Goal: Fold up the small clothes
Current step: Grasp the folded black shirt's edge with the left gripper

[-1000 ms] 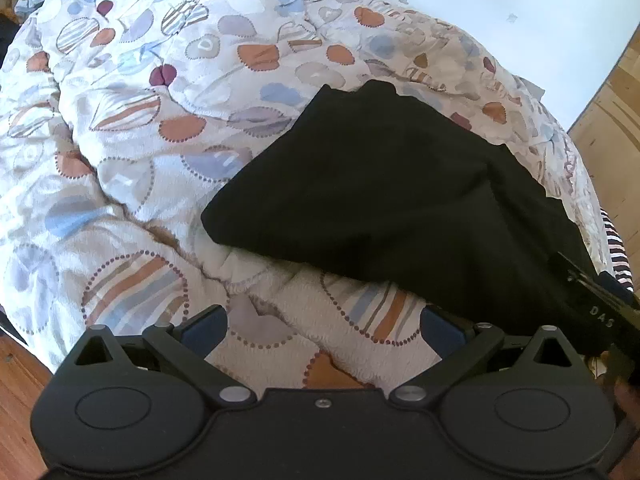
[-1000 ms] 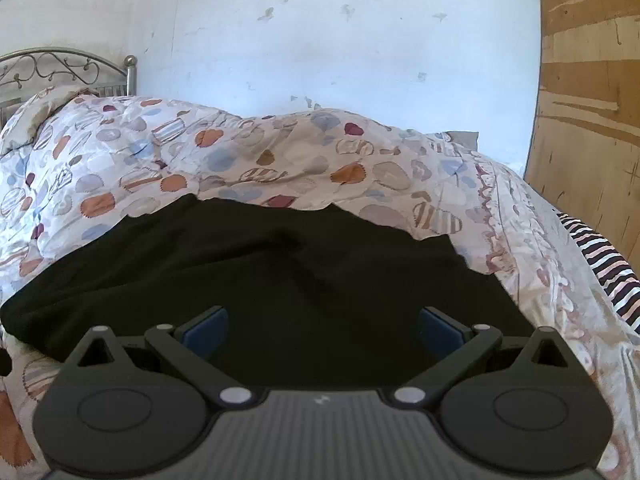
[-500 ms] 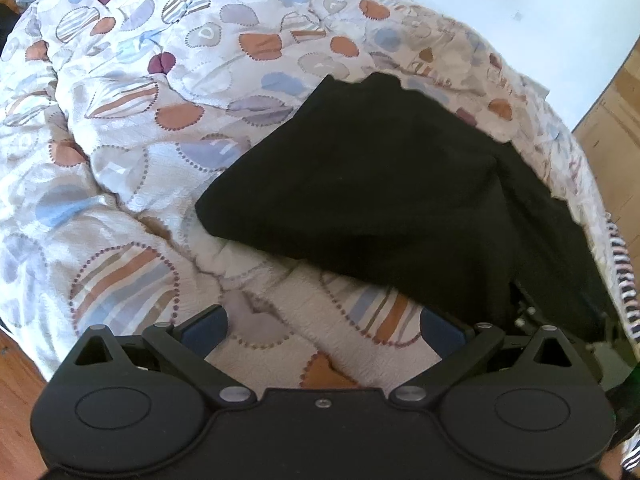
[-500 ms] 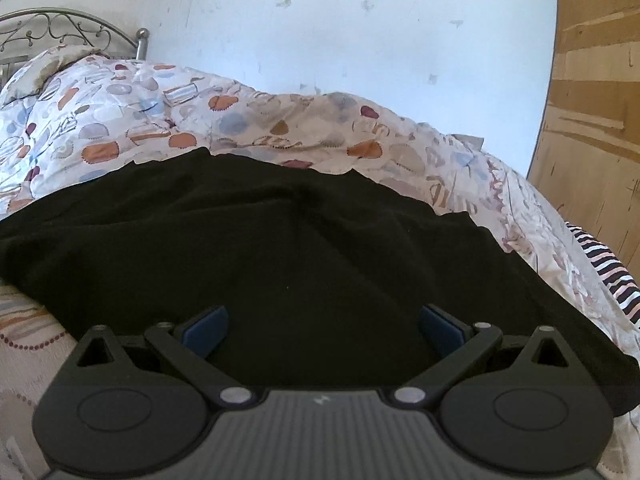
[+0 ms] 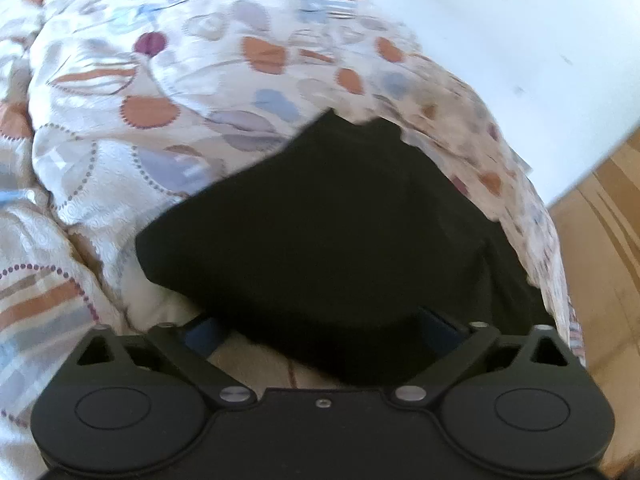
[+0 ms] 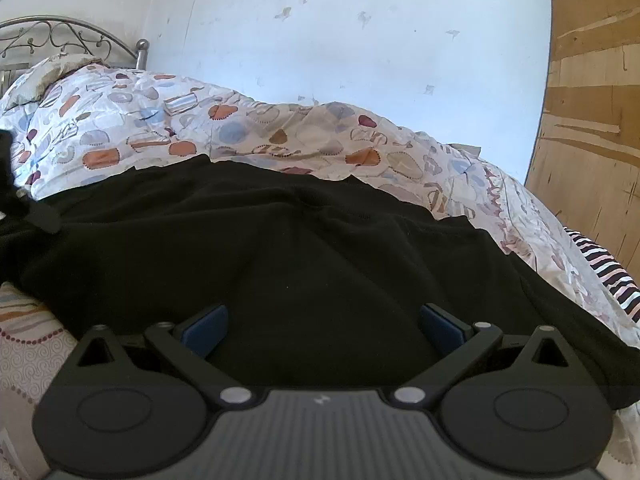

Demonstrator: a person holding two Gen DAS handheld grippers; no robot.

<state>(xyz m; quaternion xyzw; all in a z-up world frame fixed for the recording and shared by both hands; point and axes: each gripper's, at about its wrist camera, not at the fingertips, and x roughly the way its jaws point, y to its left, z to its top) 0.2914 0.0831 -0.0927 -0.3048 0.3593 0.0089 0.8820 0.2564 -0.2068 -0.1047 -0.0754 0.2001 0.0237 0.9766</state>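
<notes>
A black garment [image 5: 320,232] lies spread on the patterned duvet [image 5: 160,92]. In the left wrist view its near edge sits between the blue pads of my left gripper [image 5: 320,332]. The jaws are closing but stand wide, and the pads are not pressing the cloth. In the right wrist view the same black garment [image 6: 280,248] fills the middle. My right gripper [image 6: 320,328] hovers low over it, jaws wide apart, nothing pinched. The blur hides the garment's folds in the left view.
The duvet [image 6: 140,120] covers a bed with a metal headboard [image 6: 60,40] at the far left. A white wall [image 6: 320,40] stands behind. Wooden floor [image 5: 600,240] borders the bed on the right. A striped cloth [image 6: 608,276] hangs at the right bed edge.
My left gripper has moved forward and down, so the garment's near edge now lies between its fingers. The right gripper sank closer to the cloth, then held still.
</notes>
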